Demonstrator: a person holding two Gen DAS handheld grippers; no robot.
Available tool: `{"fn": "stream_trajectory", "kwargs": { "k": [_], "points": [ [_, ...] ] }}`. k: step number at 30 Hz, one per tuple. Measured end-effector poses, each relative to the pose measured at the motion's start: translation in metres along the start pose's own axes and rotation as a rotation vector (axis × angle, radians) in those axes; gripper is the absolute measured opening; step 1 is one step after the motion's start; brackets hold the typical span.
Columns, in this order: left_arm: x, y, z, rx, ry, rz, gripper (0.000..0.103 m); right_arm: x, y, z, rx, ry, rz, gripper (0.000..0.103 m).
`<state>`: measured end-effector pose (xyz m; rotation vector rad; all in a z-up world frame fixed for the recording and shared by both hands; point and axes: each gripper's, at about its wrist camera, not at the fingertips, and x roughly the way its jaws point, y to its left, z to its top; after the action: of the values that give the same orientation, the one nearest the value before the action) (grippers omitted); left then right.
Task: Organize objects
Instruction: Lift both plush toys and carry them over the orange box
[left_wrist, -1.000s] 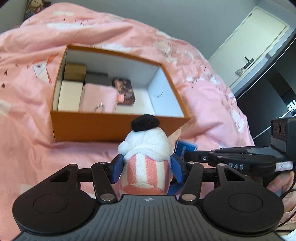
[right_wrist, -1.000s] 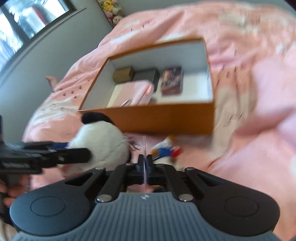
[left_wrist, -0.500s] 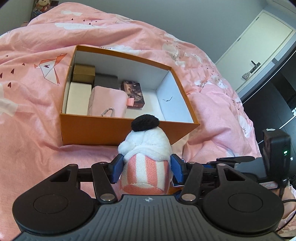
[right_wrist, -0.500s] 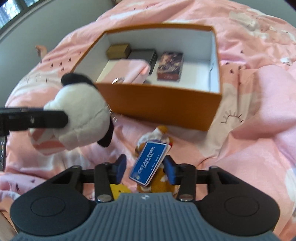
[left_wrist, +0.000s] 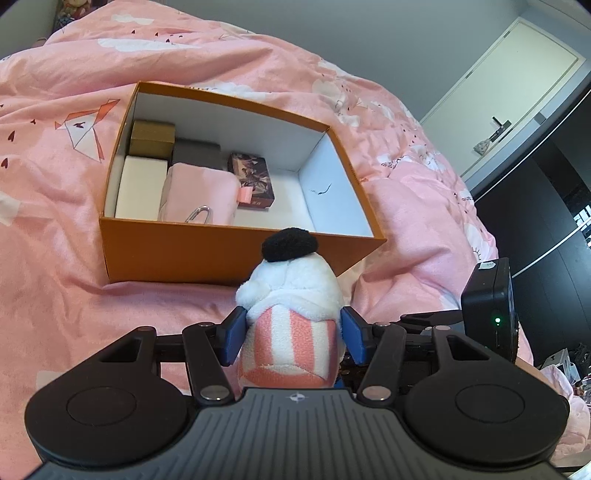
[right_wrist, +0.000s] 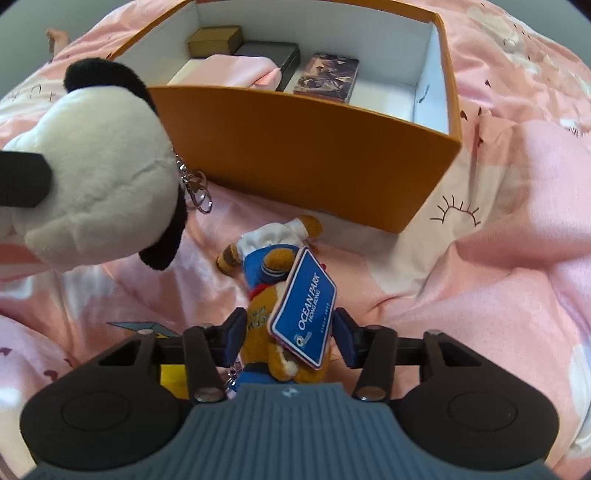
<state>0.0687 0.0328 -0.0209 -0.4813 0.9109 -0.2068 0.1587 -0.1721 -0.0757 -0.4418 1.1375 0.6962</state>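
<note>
left gripper (left_wrist: 291, 334): clamped the soft white-and-pink striped plush dog (left_wrist: 291, 314), light, squashy; held mid-body.
right gripper (right_wrist: 288, 334): open around the brown plush keychain (right_wrist: 275, 295), at 6 o'clock of the orange cardboard box (right_wrist: 295, 147).

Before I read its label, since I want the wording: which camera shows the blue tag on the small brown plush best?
The right wrist view: the blue tag faces the lens, white lettering legible, lying over the small brown plush between the right tool's open fingers. The left wrist view does not show it; the striped plush fills the left tool.
</note>
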Motion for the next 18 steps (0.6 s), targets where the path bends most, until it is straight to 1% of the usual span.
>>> {"fn": "stream_trajectory", "kwargs": {
  "k": [2,4,7,11,14,18],
  "points": [
    [-0.003,-0.001,0.001,-0.003,-0.011,-0.004,0.063,-0.005,-0.002,-0.001,0.004,-0.008,0.008,0.046],
    [-0.007,-0.002,0.003,-0.005,-0.026,-0.011,0.062,-0.014,-0.004,-0.001,0.019,-0.024,0.023,0.045],
    [-0.013,-0.004,0.008,-0.006,-0.057,-0.021,0.063,-0.038,-0.007,-0.001,0.047,-0.074,0.067,0.045],
    [-0.020,-0.010,0.019,0.000,-0.094,-0.040,0.063,-0.079,-0.010,0.005,0.064,-0.178,0.108,0.045],
    [-0.026,-0.018,0.031,0.022,-0.132,-0.044,0.063,-0.104,-0.012,0.014,0.066,-0.262,0.101,0.045],
    [-0.032,-0.026,0.051,0.052,-0.181,-0.046,0.063,-0.126,-0.020,0.032,0.082,-0.361,0.102,0.044]
  ]
}}
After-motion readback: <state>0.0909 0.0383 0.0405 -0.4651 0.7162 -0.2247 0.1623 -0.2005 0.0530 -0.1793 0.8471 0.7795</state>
